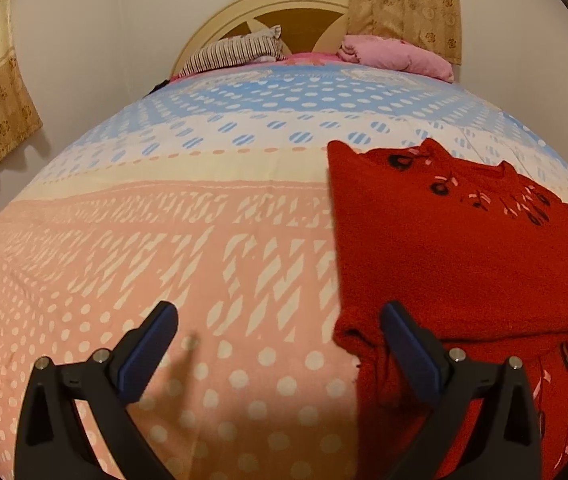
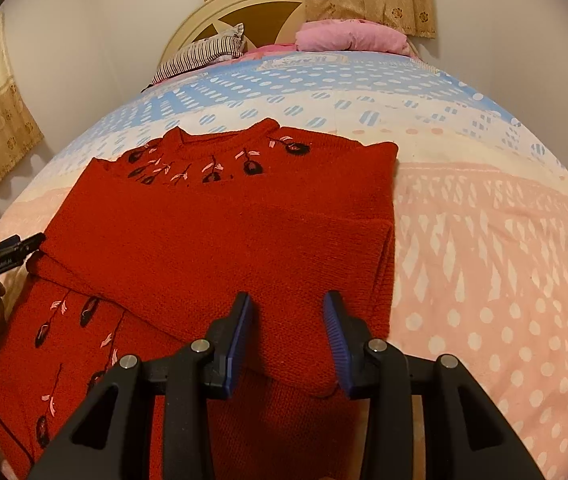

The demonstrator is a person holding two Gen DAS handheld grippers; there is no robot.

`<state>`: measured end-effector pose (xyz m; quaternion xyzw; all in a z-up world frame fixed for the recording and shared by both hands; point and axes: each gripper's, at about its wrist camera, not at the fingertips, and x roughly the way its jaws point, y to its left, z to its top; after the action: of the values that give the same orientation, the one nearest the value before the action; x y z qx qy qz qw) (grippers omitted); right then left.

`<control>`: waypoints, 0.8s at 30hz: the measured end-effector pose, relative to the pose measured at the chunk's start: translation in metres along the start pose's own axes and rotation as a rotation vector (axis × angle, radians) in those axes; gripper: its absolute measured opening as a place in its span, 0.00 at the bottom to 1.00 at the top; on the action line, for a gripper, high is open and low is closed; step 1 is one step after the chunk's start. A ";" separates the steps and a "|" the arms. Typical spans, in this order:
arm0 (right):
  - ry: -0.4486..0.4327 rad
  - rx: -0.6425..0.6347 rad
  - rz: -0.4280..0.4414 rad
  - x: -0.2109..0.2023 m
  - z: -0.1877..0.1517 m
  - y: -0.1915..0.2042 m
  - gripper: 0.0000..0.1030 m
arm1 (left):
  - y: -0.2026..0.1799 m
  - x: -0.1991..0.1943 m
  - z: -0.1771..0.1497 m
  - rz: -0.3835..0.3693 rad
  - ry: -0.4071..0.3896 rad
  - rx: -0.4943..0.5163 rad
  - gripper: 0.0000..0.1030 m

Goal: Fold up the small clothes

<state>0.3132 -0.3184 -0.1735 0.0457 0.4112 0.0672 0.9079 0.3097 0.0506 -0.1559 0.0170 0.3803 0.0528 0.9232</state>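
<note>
Lying flat on the bed (image 2: pixel 484 240), the red sweater (image 2: pixel 223 232) serves as the landmark: its neckline with the dark embroidered flowers points toward the headboard (image 2: pixel 243 8), and both sleeves appear folded in across the body, one crossing over the chest so that its cuff end falls at the near edge. That layout suggests the side folds are done and the piece is squared up for a fold along its length. The right gripper (image 2: pixel 288 340) hangs over the near edge of the sweater, jaws partly open and straddling the folded sleeve end; the pads do not seem to press on the knit, so nothing looks held, and the stance reads as lining up for a pinch. The left gripper (image 1: pixel 279 356) waits at the sweater's left near corner, jaws spread wide and empty, one finger over the red knit and the other over bare bedspread, probably placed to take that corner. A striped pillow (image 2: pixel 203 52) and pink bedding (image 2: pixel 348 38) sit well beyond the sweater, by the headboard.
</note>
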 end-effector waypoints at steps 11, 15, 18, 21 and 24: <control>-0.005 0.041 0.043 0.000 0.000 -0.005 0.38 | 0.001 -0.002 0.001 -0.027 0.014 -0.003 1.00; -0.007 0.039 0.042 -0.002 0.001 -0.005 0.38 | 0.005 -0.008 0.001 -0.046 0.015 -0.013 1.00; -0.041 0.046 0.041 -0.011 0.000 -0.004 0.38 | 0.006 -0.019 -0.004 -0.061 0.002 -0.003 1.00; -0.074 0.049 0.030 -0.025 -0.001 -0.003 0.40 | 0.001 -0.033 -0.011 -0.060 -0.011 0.053 1.00; -0.102 0.049 0.007 -0.039 -0.004 0.001 0.49 | -0.001 -0.048 -0.016 -0.061 -0.039 0.078 1.00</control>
<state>0.2843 -0.3233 -0.1472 0.0728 0.3657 0.0581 0.9260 0.2646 0.0443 -0.1342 0.0422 0.3641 0.0095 0.9304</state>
